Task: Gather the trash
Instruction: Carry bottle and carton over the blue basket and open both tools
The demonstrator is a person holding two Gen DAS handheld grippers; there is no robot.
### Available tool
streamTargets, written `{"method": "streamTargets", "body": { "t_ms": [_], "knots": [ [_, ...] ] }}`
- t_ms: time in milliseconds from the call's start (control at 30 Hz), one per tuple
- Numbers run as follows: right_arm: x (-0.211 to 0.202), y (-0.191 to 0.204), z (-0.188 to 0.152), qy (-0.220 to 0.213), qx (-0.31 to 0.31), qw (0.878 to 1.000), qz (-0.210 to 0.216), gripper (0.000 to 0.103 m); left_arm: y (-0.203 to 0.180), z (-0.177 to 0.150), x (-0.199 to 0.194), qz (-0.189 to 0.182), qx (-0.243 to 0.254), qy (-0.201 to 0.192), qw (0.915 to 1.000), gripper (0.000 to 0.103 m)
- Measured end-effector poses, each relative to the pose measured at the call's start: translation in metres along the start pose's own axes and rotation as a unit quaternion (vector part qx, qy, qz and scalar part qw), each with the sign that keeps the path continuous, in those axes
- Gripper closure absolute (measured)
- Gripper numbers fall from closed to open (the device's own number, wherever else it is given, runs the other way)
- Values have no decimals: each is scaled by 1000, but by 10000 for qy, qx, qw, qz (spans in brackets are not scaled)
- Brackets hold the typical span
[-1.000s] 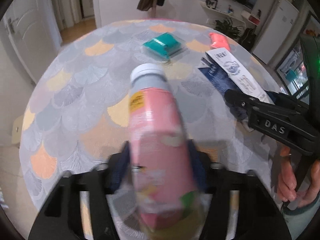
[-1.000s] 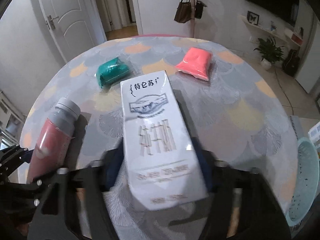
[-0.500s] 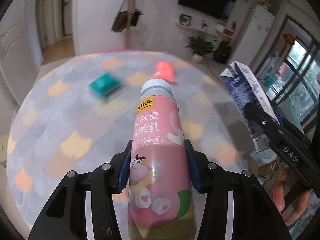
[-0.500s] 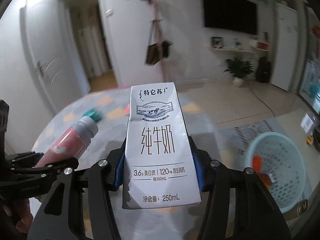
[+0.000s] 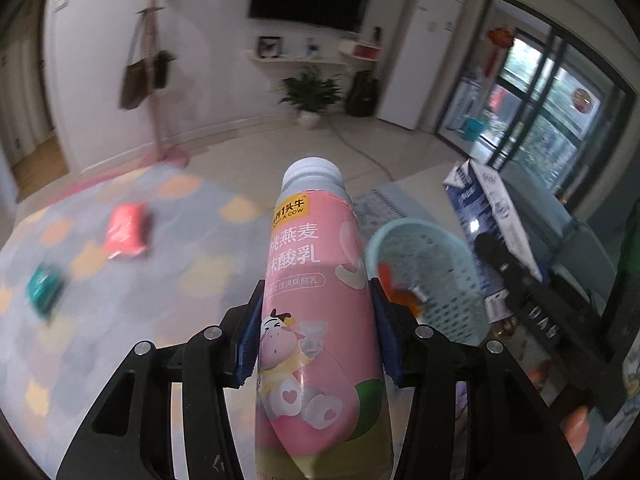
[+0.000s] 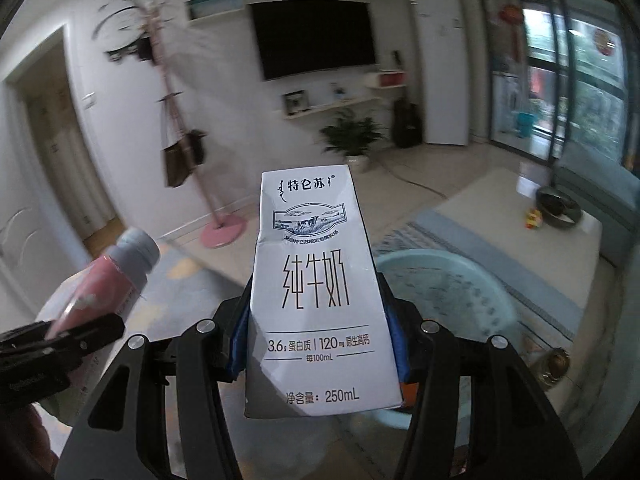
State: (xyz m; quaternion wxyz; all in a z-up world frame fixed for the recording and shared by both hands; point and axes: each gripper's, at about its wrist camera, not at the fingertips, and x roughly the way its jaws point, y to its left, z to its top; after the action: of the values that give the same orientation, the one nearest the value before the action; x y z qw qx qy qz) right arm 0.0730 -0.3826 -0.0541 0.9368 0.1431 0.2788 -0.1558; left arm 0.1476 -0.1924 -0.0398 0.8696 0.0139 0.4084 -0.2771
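My left gripper is shut on a pink yogurt bottle with a white cap, held up in the air. My right gripper is shut on a white milk carton, also lifted. A light blue perforated basket stands on the floor to the right of the bottle, with orange scraps inside. In the right wrist view the basket shows behind and right of the carton. The other gripper's load appears at each view's edge: the carton on the right, the bottle on the left.
A round table with a scale-patterned cloth lies to the left, bearing a red packet and a teal packet. A coat stand, a potted plant, a rug and a sofa fill the room beyond.
Both grippers swung right, away from the table and rose, keeping their loads. The basket has come into view close ahead; the table and packets have slid off to the left.
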Motion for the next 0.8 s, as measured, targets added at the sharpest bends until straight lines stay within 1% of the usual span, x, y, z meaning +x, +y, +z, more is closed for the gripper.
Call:
{"method": "streamTargets", "body": {
  "t_ms": [67, 233, 467, 567, 667, 767, 800],
  "knots": [
    [9, -15, -1, 36, 135, 9997, -188, 52, -13, 7, 13, -131, 88, 2, 9999, 56],
    [30, -50, -11, 299, 484, 9970, -531, 52, -42, 18, 48, -463, 235, 97, 9986, 56],
    [60, -77, -25, 761, 754, 9890, -1021, 52, -70, 22, 91, -817, 329, 386, 9954, 56],
    [71, -86, -29, 903, 811, 9858, -1159, 52, -75, 23, 105, -940, 354, 466, 9938, 56],
    [77, -92, -33, 993, 874, 9836, -1224, 52, -84, 27, 118, -1012, 499, 529, 9922, 56],
    [85, -96, -34, 1053, 868, 9831, -1217, 52, -86, 31, 122, -1085, 574, 539, 9910, 55],
    [87, -96, -33, 1079, 858, 9830, -1212, 51, -86, 31, 120, -1068, 597, 477, 9913, 55]
  ]
}}
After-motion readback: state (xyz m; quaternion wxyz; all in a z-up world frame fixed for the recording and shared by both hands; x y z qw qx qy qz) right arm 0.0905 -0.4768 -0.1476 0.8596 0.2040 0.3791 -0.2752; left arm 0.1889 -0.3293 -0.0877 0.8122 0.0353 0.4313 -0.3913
